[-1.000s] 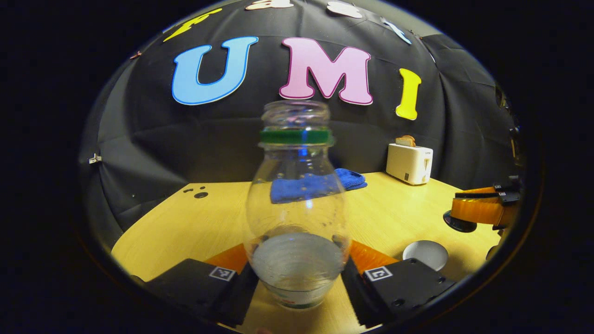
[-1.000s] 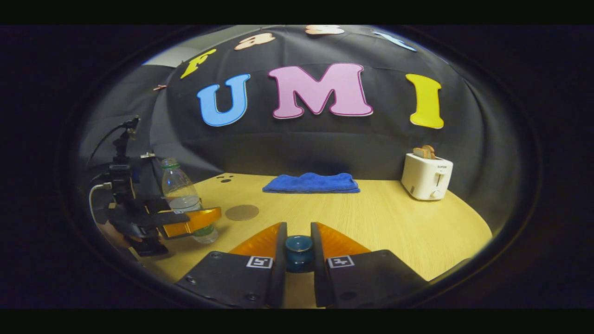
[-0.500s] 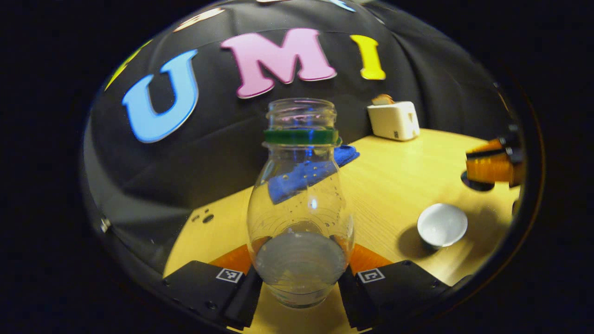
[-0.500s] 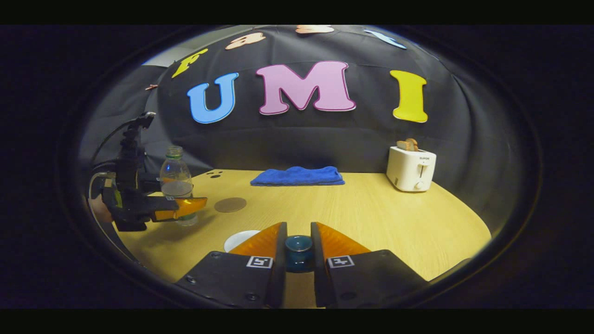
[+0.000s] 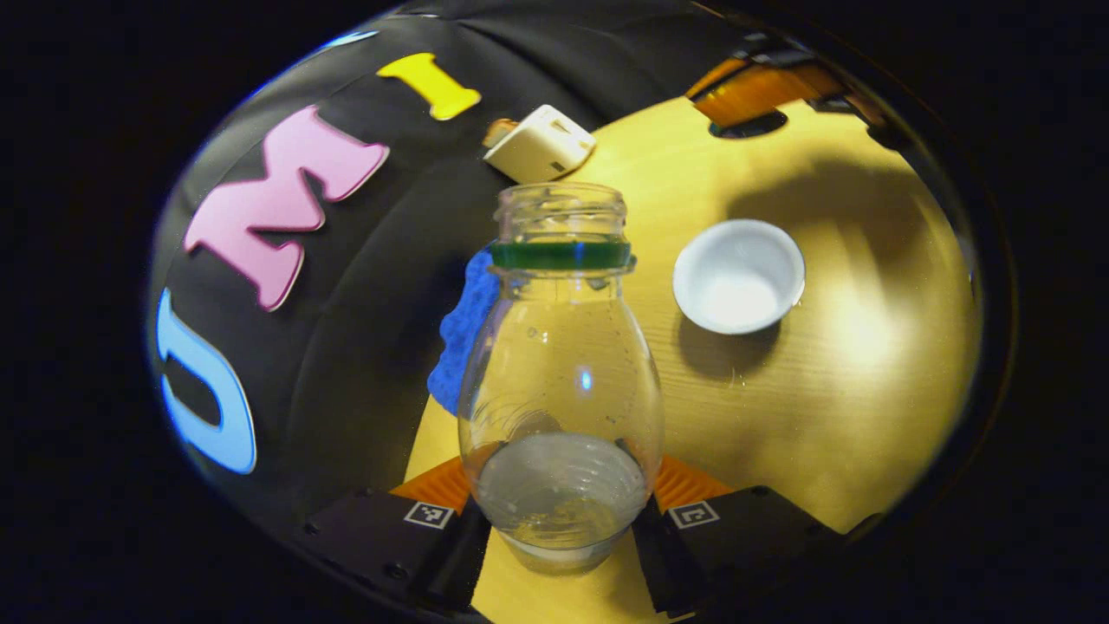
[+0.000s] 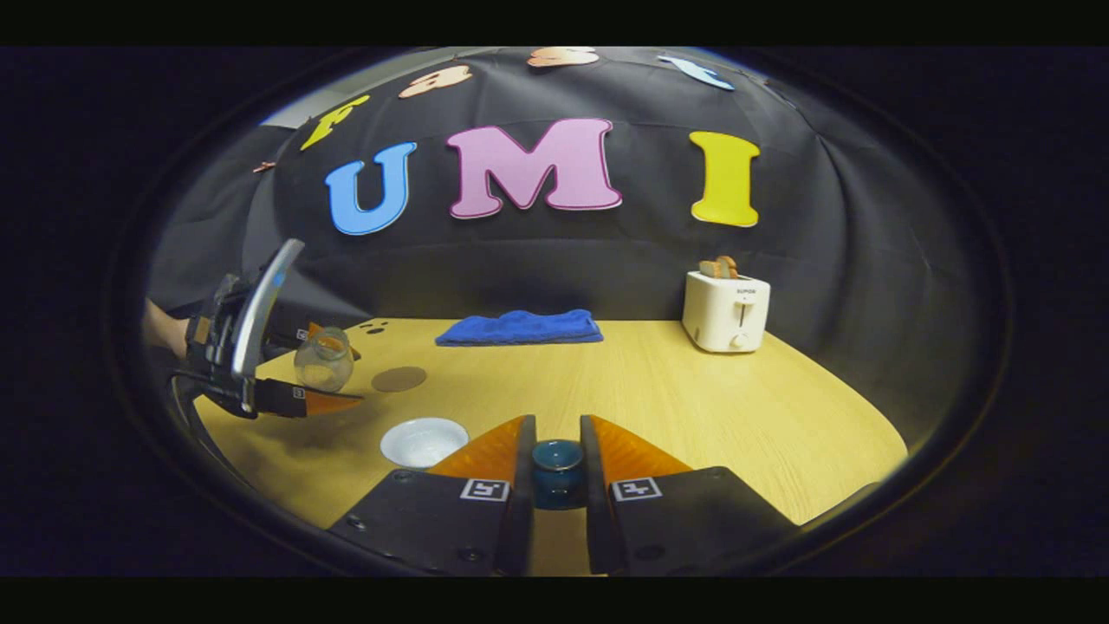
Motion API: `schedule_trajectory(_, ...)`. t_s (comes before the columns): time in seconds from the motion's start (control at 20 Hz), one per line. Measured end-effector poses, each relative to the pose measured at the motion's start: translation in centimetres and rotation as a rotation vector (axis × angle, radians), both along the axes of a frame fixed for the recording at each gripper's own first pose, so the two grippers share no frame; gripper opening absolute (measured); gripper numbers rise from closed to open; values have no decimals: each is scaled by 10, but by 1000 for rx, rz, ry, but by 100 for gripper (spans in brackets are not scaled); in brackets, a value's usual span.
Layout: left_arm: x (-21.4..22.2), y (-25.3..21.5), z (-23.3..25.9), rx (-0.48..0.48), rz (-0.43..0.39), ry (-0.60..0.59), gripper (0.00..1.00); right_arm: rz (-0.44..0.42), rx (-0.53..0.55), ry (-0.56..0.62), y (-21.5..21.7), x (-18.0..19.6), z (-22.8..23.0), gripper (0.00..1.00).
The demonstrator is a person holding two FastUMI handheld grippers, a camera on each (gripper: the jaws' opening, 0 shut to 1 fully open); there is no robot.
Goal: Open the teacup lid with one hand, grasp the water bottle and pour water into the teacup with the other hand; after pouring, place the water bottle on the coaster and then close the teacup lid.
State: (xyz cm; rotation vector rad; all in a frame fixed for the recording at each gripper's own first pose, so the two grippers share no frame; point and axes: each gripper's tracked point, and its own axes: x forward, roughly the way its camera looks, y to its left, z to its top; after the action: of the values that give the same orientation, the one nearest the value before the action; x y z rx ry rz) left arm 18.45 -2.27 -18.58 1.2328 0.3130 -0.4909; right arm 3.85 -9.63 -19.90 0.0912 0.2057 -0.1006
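Bottle (image 5: 560, 381), clear plastic, capless, green neck ring, some water in its base end: clamped between both fingers of the left gripper (image 5: 559, 529), neck pointing straight ahead of that gripper; in the right gripper view the same bottle (image 6: 322, 362) is tipped over, mouth leaning toward the table, held above the tabletop. Teacup (image 5: 738, 276), white, uncovered, bowl open upward: on the table (image 5: 866, 364) ahead and to the right of the bottle's mouth in the left gripper view, apart from it; in the right gripper view it (image 6: 424, 440) sits just left of the right gripper's left finger. Lid (image 6: 557, 472), dark blue-green knob showing: pinched between both fingers of the right gripper (image 6: 557, 485), held low over the table. Coaster (image 6: 398, 379), round, brown, flat on the table: just beyond the tipped bottle, far left of the right gripper. Left gripper (image 6: 260, 347), seen from the right gripper view: at far left, a hand behind it. Right gripper (image 5: 762, 87), seen from the left gripper view: at the upper edge, beyond the teacup. Towel (image 6: 518, 328), blue, folded: at the table's far edge against the wall. Toaster (image 6: 724, 310), white, bread in its slots: far right corner.
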Motion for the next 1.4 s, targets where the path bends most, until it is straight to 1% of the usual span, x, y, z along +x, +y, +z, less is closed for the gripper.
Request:
schedule_trajectory(0.1, 3, 4, -4, 70, -15, 20, 75, -14, 8, 5, -5, -4, -2, 33)
schedule_trajectory(0.25, 13, 1, -12, 193, -63, 35, 75, -25, 15, 8, -10, -12, -7, 33)
schedule_trajectory(0.4, 17, -9, -7, 264, -123, 28, 75, -33, 31, 17, -14, -15, -12, 33)
schedule_trajectory(0.55, 23, -15, -8, 356, -166, 0, 75, -32, 37, 20, -15, -16, -14, 33)
schedule_trajectory(0.6, 24, -16, -10, 381, -177, -3, 75, -27, 39, 16, -15, -17, -12, 28)
schedule_trajectory(0.65, 24, -16, -12, 401, -189, 1, 75, -17, 41, 9, -13, -18, -10, 33)
schedule_trajectory(0.7, 24, -16, -15, 419, -192, 6, 75, -11, 35, 6, -12, -19, -10, 28)
schedule_trajectory(0.75, 25, -15, -17, 439, -198, 7, 75, -6, 29, 7, -12, -20, -11, 28)
schedule_trajectory(0.8, 25, -13, -18, 461, -200, 3, 75, -2, 27, 9, -12, -21, -13, 33)
schedule_trajectory(0.95, 29, -9, -17, 542, -206, -18, 75, 2, 47, 19, -11, -24, -17, 33)
schedule_trajectory(1.0, 31, -6, -14, 577, -204, -37, 75, 3, 52, 22, -10, -26, -18, 23)
schedule_trajectory(1.05, 33, -5, -14, 598, -209, -50, 75, 4, 56, 24, -10, -27, -19, 33)
schedule_trajectory(1.15, 34, -2, -13, 621, -203, -60, 75, 6, 59, 24, -7, -29, -18, 33)
schedule_trajectory(1.2, 35, -3, -11, 630, -208, -67, 70, 8, 60, 25, -6, -30, -18, 33)
schedule_trajectory(1.25, 34, -3, -12, 640, -209, -72, 75, 10, 60, 27, -4, -31, -18, 33)
schedule_trajectory(1.4, 35, -1, -10, 673, -210, -81, 75, 18, 61, 32, -1, -33, -19, 33)
